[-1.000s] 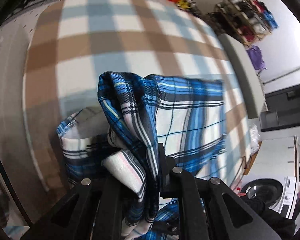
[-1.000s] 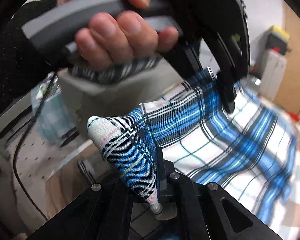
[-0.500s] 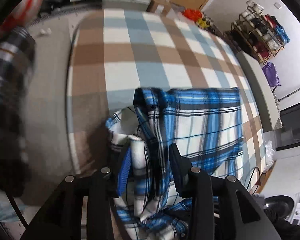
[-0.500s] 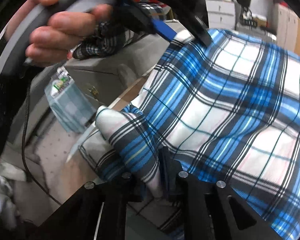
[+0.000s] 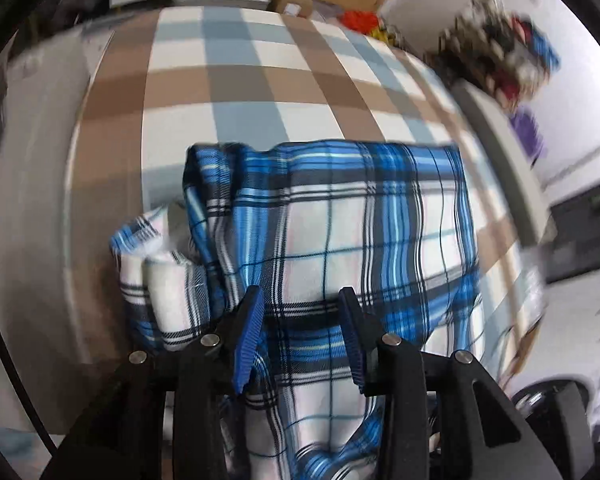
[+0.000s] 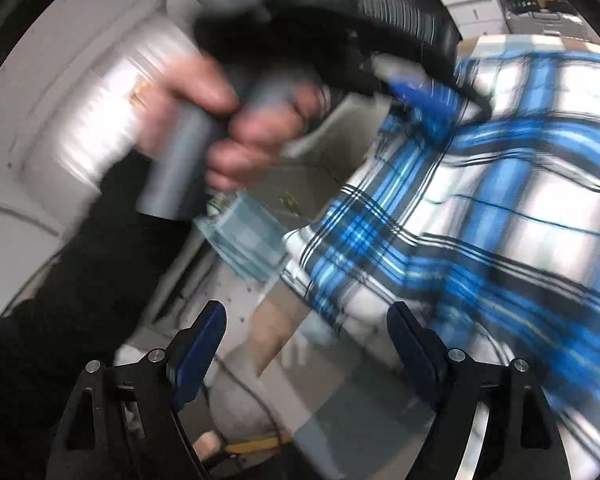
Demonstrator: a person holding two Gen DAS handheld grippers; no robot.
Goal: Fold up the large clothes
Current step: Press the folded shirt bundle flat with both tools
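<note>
A brown-and-grey checked blanket point(image 5: 236, 80) is covering the surface, and the folded blue plaid shirt point(image 5: 360, 220) is lying on it. The left gripper point(image 5: 300, 312) is standing partly apart over the cloth (its pads seem clear, though blur hinders). The right gripper point(image 6: 306, 332) is opening wide, nothing between.

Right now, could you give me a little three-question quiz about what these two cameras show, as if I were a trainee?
1. True or false: the blue plaid shirt lies on a checked cloth.
2. The right gripper is: A empty, B shut on the shirt, C holding a box.
3. What grips the grey handle in the right wrist view?

Key: 1 true. 2 A, its jaws are opening with nothing between them. 3 A hand.
</note>
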